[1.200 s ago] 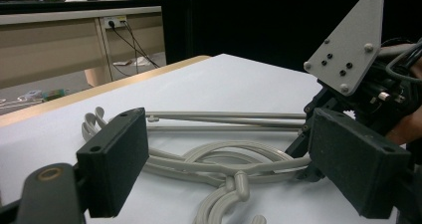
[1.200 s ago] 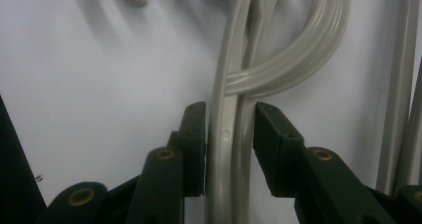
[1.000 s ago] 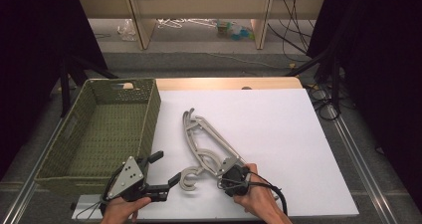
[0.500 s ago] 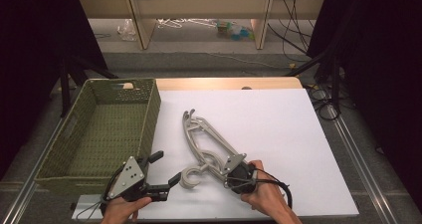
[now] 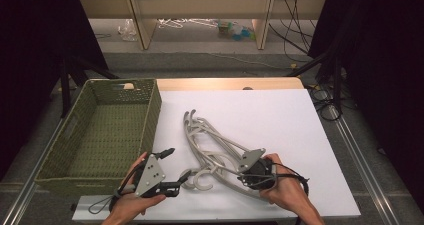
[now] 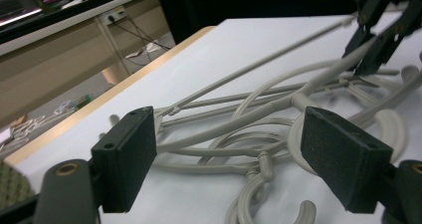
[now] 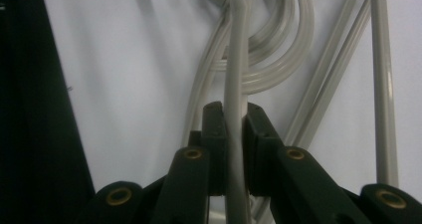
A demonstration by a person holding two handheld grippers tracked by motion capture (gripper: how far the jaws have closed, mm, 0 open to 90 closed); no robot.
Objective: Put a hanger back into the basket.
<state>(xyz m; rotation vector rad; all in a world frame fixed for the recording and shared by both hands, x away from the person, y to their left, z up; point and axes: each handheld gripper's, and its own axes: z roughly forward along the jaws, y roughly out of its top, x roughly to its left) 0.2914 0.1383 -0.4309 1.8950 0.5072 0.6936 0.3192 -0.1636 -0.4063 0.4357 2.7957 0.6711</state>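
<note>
- Resting on the white table sheet (image 5: 280,115) beside the olive woven basket (image 5: 102,135), the tangled pile of pale grey plastic coat hangers (image 5: 212,145) lies ahead of both sets of jaws, its long arms running away from the person.
- Right gripper (image 7: 234,134): jaws clamped on one hanger's thin arm (image 7: 235,74), which runs straight out lengthwise between them.
- Left gripper (image 6: 244,169): jaws apart, just been closing, pads on nothing; hook ends (image 6: 259,181) lie directly between and below them, nearer this hand.
</note>
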